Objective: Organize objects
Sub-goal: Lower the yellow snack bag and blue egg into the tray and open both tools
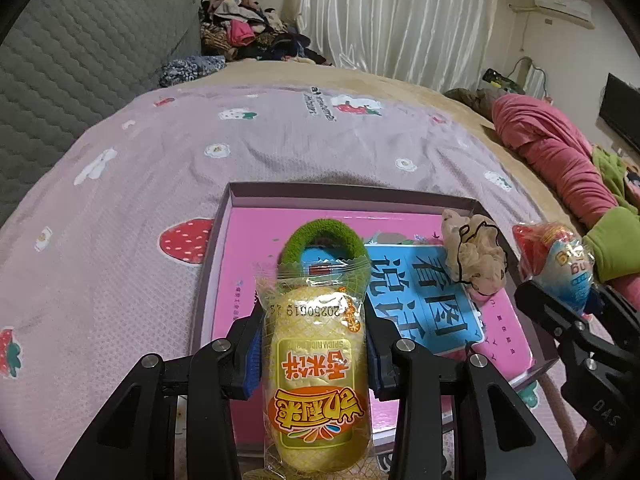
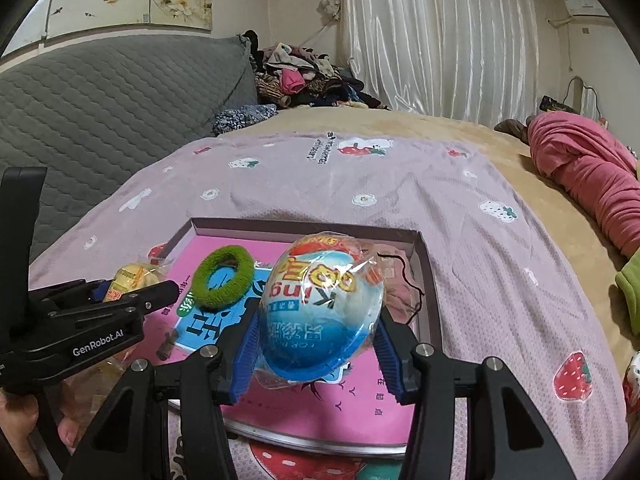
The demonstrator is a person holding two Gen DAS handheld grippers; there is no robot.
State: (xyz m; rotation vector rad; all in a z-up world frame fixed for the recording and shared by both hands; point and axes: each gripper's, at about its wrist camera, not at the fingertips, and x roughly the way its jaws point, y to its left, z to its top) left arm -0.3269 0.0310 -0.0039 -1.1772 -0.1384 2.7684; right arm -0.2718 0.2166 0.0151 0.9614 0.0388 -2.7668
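Note:
My left gripper (image 1: 316, 328) is shut on a yellow snack packet (image 1: 316, 364), holding it upright over the near part of a shallow pink-lined box (image 1: 340, 192). In the box lie a green hair ring (image 1: 324, 236), a blue printed card (image 1: 436, 304) and a crumpled beige hair tie (image 1: 476, 256). My right gripper (image 2: 318, 332) is shut on a blue and white egg-shaped pack (image 2: 320, 312) in clear wrap, above the same box (image 2: 304, 226). The green ring (image 2: 222, 282) lies left of the egg. The left gripper (image 2: 132, 296) shows at the left, with the yellow packet (image 2: 128, 278).
The box rests on a purple strawberry-print blanket (image 1: 280, 140) on a bed. A grey quilted headboard (image 1: 80, 60) stands at the back left, with a pile of clothes (image 1: 248, 36) beside it. Pink and green garments (image 1: 560, 152) lie at the right. A hand (image 2: 24, 420) holds the left gripper.

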